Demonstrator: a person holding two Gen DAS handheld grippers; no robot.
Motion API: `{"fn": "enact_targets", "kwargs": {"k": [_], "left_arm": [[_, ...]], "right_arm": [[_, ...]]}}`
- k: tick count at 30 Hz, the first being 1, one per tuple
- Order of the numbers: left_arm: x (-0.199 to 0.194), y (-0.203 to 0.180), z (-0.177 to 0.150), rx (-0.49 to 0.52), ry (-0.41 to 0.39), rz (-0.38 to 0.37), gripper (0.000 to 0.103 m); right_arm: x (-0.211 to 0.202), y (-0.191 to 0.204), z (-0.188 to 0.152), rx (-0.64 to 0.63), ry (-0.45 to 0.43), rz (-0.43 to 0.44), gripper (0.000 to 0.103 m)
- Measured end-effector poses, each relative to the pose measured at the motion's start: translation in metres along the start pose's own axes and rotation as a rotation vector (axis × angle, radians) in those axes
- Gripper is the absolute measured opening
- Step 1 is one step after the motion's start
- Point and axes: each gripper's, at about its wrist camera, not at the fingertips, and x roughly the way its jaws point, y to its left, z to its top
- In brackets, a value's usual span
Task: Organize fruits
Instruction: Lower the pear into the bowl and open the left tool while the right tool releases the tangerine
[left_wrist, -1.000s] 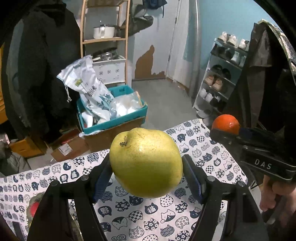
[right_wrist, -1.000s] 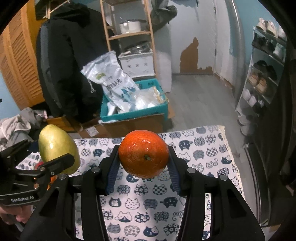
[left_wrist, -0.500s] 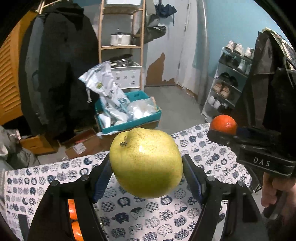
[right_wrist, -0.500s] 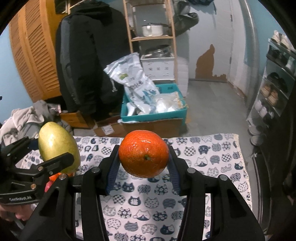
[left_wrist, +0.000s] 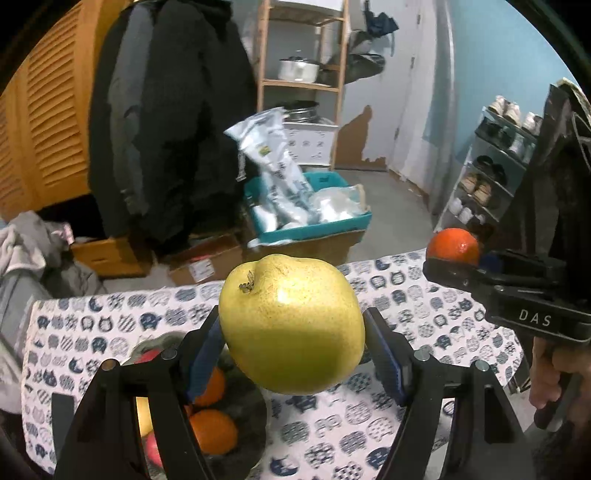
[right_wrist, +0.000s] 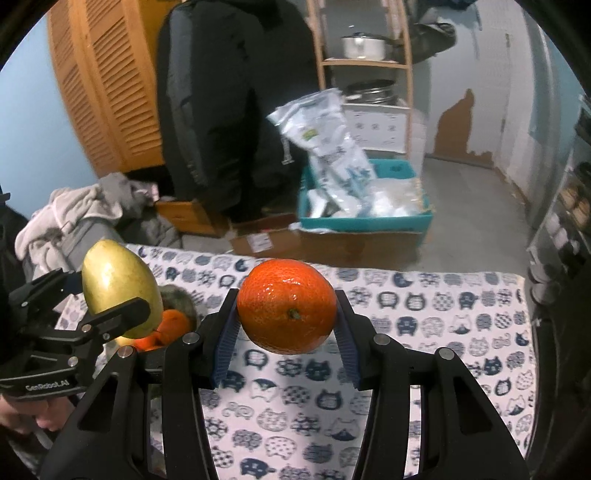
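Left wrist view is showing the left gripper (left_wrist: 291, 332) clamping a yellow-green pear (left_wrist: 291, 325) between its blue pads, the fruit hanging clear above the cat-print tablecloth (left_wrist: 369, 435). Just below and to the left, a dark bowl (left_wrist: 251, 417) is sitting on the cloth, holding oranges (left_wrist: 212, 430) and some red fruit. Farther right, the right gripper (left_wrist: 452, 254) is gripping a mandarin (left_wrist: 452, 245), with a hand (left_wrist: 554, 373) wrapping its handle. Right wrist view is showing the right gripper (right_wrist: 286, 325) pinching that mandarin (right_wrist: 286, 304) by its sides, stem end facing the camera, above the tablecloth (right_wrist: 424, 332). Off to the left, the left gripper (right_wrist: 110, 295) is carrying the pear (right_wrist: 118, 284) over the bowl's oranges (right_wrist: 171, 323). Beyond the table, a teal box (right_wrist: 369, 221) of plastic bags is resting on cardboard, a black coat (right_wrist: 229, 103) is hanging, and a wooden shelf (right_wrist: 365, 62) is bearing a pot.
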Motion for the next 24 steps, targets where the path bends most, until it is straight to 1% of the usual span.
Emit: {"fn": "enact_targets", "kwargs": {"k": [12,18,24], "left_arm": [[-0.002,0.08,-0.04,-0.103,0.049,0.097,0.075],[0.001,0.107,-0.062,-0.147,0.085,0.121,0.075],[0.01,0.129,-0.082,-0.201,0.134,0.126,0.075]], "right_arm": [[0.059,0.072,-0.006,-0.074,0.102,0.096,0.048],[0.084,0.101,-0.011,-0.109,0.146,0.123,0.048],[0.104,0.124,-0.02,-0.142,0.19,0.138,0.048]]}}
